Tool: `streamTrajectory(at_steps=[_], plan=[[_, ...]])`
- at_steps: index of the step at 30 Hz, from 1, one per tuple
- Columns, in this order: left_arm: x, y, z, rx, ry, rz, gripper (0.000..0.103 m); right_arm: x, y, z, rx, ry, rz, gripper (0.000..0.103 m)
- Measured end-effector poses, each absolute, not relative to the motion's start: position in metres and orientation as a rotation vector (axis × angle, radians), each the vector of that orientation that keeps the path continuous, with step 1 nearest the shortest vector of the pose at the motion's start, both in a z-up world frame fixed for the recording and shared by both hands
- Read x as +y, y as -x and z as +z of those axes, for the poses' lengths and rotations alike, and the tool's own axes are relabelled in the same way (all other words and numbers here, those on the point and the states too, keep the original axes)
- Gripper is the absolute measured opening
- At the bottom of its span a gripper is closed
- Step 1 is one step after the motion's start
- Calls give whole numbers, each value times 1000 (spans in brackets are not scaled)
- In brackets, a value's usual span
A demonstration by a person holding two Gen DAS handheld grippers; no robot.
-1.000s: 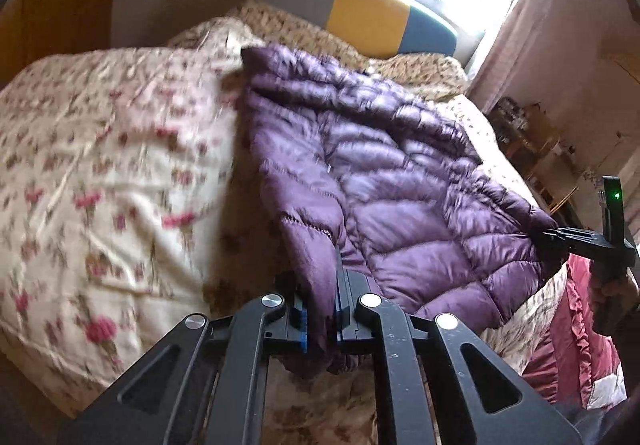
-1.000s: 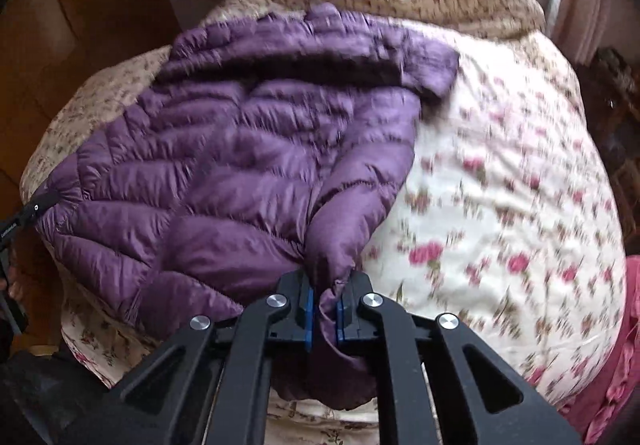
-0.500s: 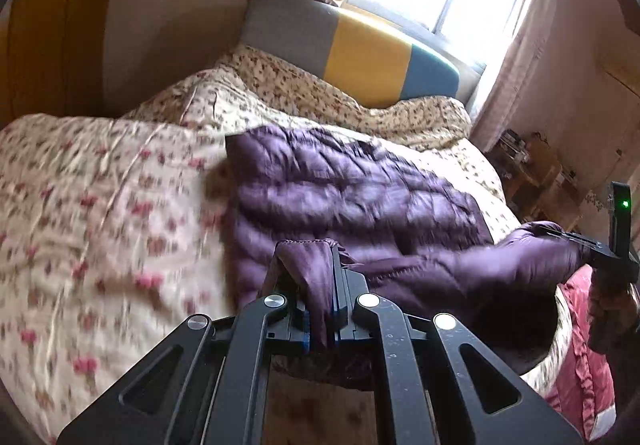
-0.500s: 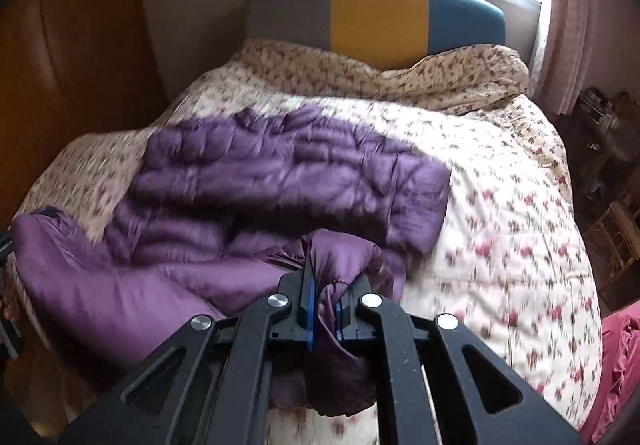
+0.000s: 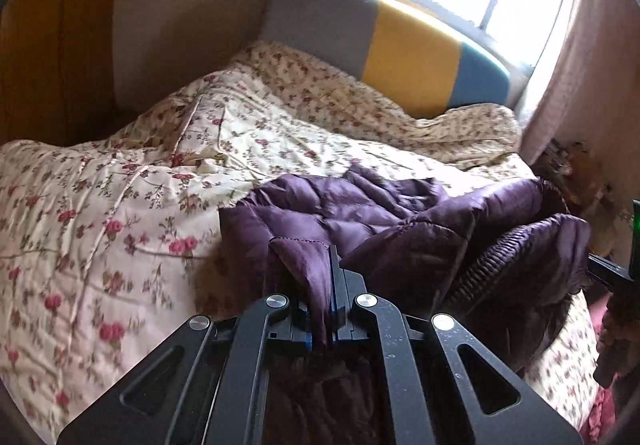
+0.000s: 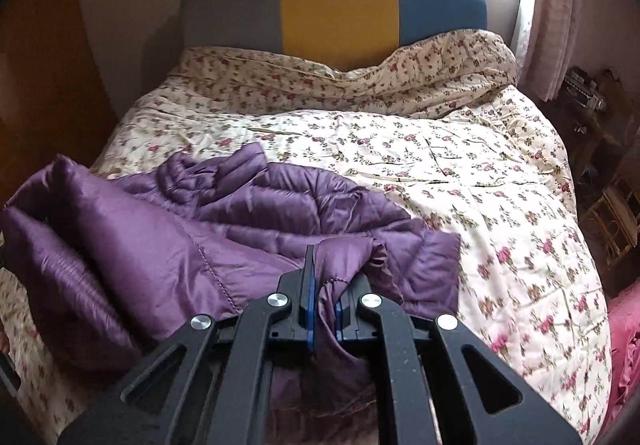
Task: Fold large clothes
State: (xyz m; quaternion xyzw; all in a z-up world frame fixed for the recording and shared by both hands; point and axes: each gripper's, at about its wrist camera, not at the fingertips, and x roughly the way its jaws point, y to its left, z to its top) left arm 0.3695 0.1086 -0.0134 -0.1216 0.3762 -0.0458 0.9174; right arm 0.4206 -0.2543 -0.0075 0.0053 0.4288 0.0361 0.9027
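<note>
A purple quilted puffer jacket (image 5: 360, 213) lies bunched on the floral bed, its near hem lifted and doubled back over itself. My left gripper (image 5: 322, 285) is shut on one corner of the jacket's hem. My right gripper (image 6: 324, 285) is shut on the other hem corner of the jacket (image 6: 256, 229). The right gripper also shows at the right edge of the left wrist view (image 5: 612, 269), holding the raised fabric. The collar end rests on the quilt.
The floral quilt (image 6: 460, 165) covers the bed, with a bunched roll by the grey, yellow and blue headboard (image 6: 336, 5). A window and curtains (image 5: 560, 65) are behind. Cluttered furniture (image 6: 600, 133) stands right of the bed. A red cloth (image 6: 624, 345) lies at the right.
Both grippers lifted the jacket's hem off the bed and carried it up and toward the headboard, so the flat jacket now folds and bunches over itself.
</note>
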Motion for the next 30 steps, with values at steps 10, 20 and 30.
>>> streamTrajectory(at_steps=[10,20,30], plan=[[124,-430,-44,888,327,-25,15,-260,-467,-41,943,-68,37,35],[157,-418,-24,802,449,16,75,-269,-456,-2,850,-132,53,100],[169,-335,-68,833,569,-80,76,-295,-391,-35,917,-145,38,101]])
